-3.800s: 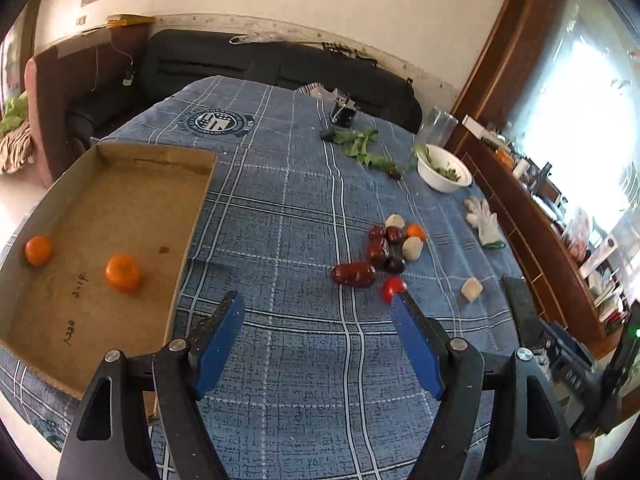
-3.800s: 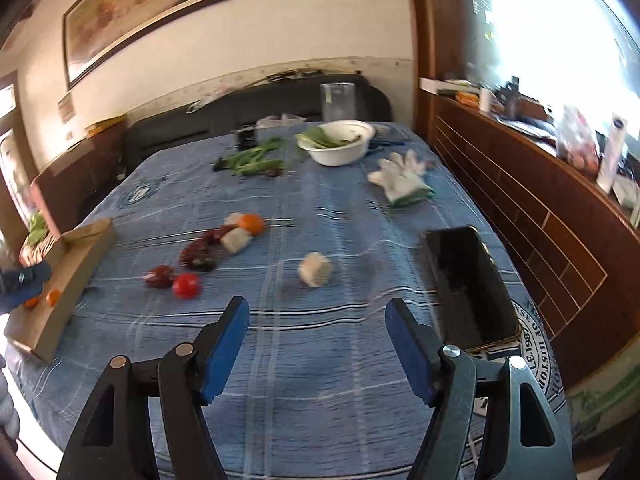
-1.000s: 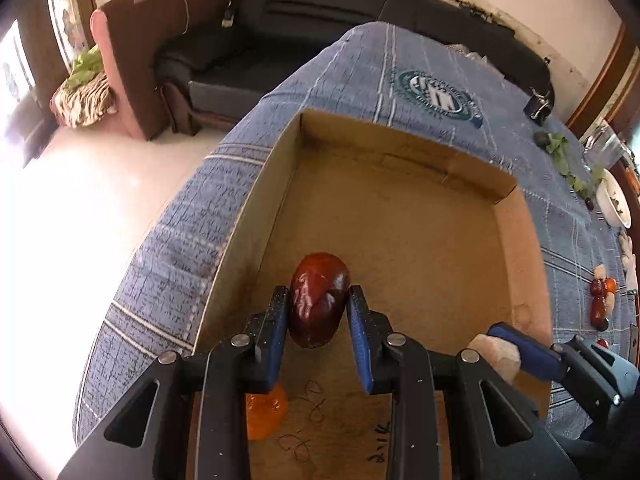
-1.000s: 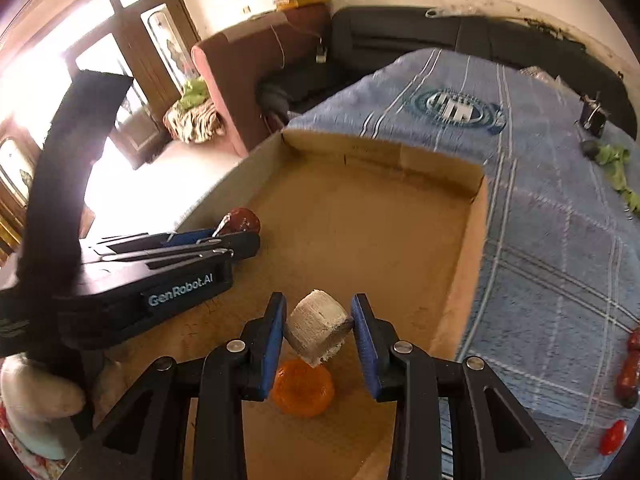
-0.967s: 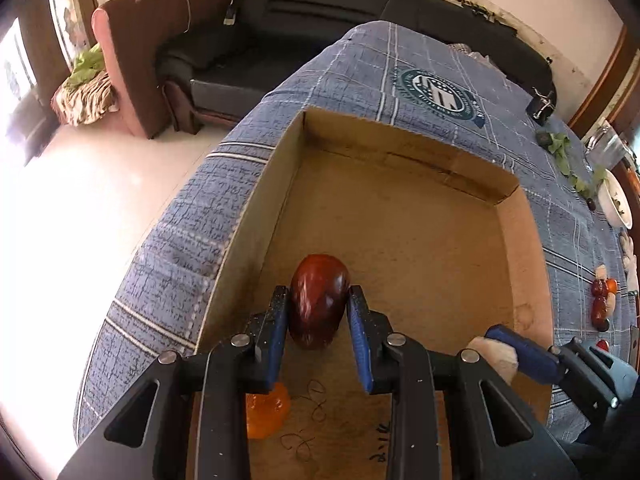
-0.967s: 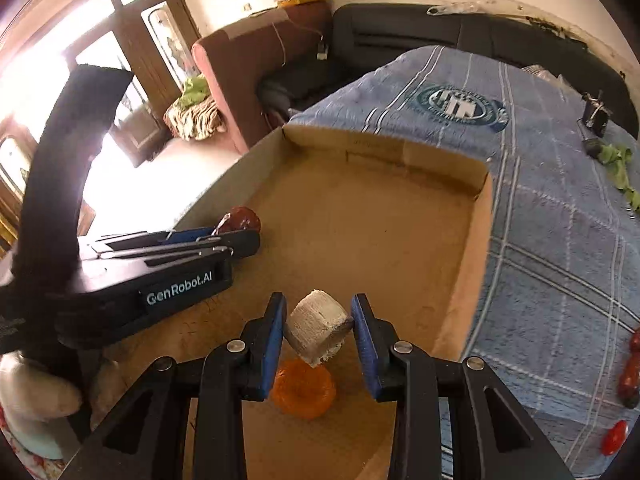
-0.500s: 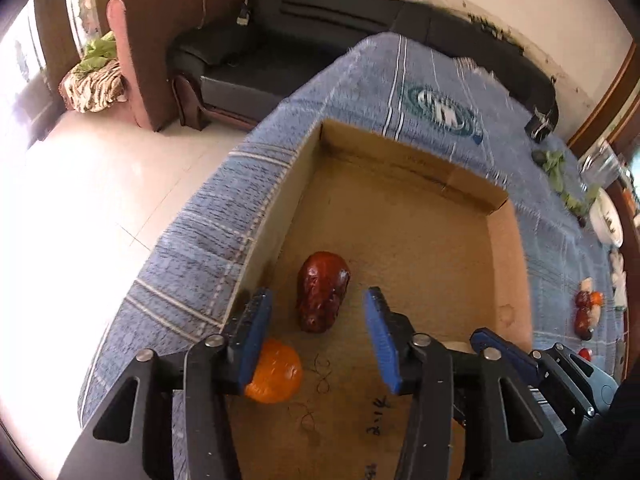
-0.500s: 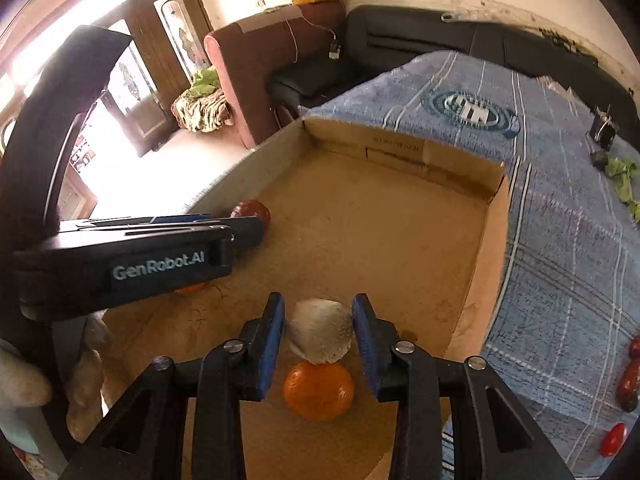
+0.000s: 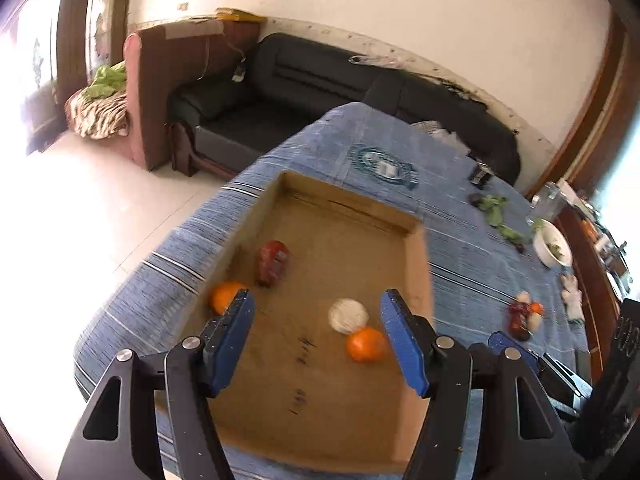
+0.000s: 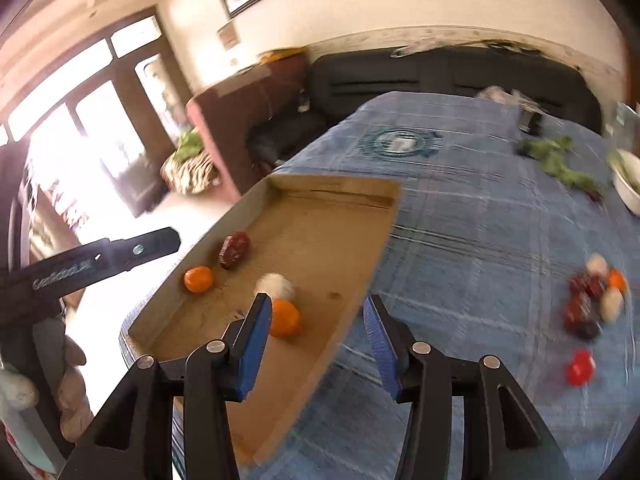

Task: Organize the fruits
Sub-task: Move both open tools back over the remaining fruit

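Cardboard box (image 9: 420,264) on bench (image 9: 472,240) under blue plaid cloth, taken as landmark. Four fruits on box floor: dark red fruit (image 9: 273,262) near far-left wall; orange (image 9: 224,296) just nearer than it, against left wall; pale round fruit (image 9: 348,315) toward right wall, touching or just beside second orange (image 9: 366,344) at its near side. Same four from right wrist view: dark red fruit (image 10: 234,250), orange (image 10: 198,279), pale round fruit (image 10: 276,286), second orange (image 10: 285,319).

Left gripper (image 9: 314,340) above near part of box, jaws opening, moderately wide, nothing between pads; fruits visible below and beyond, none touched. Right gripper (image 10: 316,336) above right wall of box (image 10: 376,264), jaws opening, narrower than left, nothing clamped; second orange just beside left blue pad, contact not discernible through blur.

Remaining fruit cluster (image 10: 592,300) on bench well to right of box: dark red, pale and orange pieces together, small red fruit (image 10: 580,368) just nearer. White bowl (image 9: 554,242) and green leaves (image 9: 496,208) far right of box. Black sofa (image 9: 320,84) beyond box.
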`<action>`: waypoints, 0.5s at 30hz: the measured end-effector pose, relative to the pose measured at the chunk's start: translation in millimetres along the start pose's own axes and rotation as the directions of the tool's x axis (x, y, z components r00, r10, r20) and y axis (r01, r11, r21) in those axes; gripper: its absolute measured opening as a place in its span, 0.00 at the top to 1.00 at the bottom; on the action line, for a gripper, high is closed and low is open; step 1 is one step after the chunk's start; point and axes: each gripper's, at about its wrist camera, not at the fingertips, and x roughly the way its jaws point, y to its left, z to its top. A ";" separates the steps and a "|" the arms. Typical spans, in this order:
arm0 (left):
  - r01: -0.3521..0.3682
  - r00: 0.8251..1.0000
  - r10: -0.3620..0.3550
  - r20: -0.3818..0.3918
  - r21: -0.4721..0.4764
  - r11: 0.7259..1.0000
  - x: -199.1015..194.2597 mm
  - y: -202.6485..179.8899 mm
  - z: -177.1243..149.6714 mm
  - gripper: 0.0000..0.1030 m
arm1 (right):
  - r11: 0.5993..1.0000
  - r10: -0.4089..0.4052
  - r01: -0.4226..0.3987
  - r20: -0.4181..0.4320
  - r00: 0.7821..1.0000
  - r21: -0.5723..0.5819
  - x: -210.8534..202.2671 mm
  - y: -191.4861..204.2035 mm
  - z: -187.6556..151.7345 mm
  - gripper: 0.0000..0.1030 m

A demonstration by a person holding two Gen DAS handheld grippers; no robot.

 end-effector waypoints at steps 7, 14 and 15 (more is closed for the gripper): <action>0.021 0.999 -0.026 0.031 0.162 0.987 -15.8 -71.5 -40.4 0.37 | 0.983 -0.075 0.064 0.057 0.996 0.173 -50.2 -62.5 -35.7 0.43; -0.008 0.998 -0.010 0.065 0.278 0.961 -24.5 -113.3 -57.8 0.37 | 0.951 -0.144 0.118 0.074 0.987 0.285 -85.3 -114.9 -62.1 0.43; -0.012 0.998 -0.008 0.069 0.286 0.958 -25.1 -116.1 -58.4 0.37 | 0.948 -0.152 0.123 0.076 0.985 0.295 -88.7 -120.6 -64.8 0.43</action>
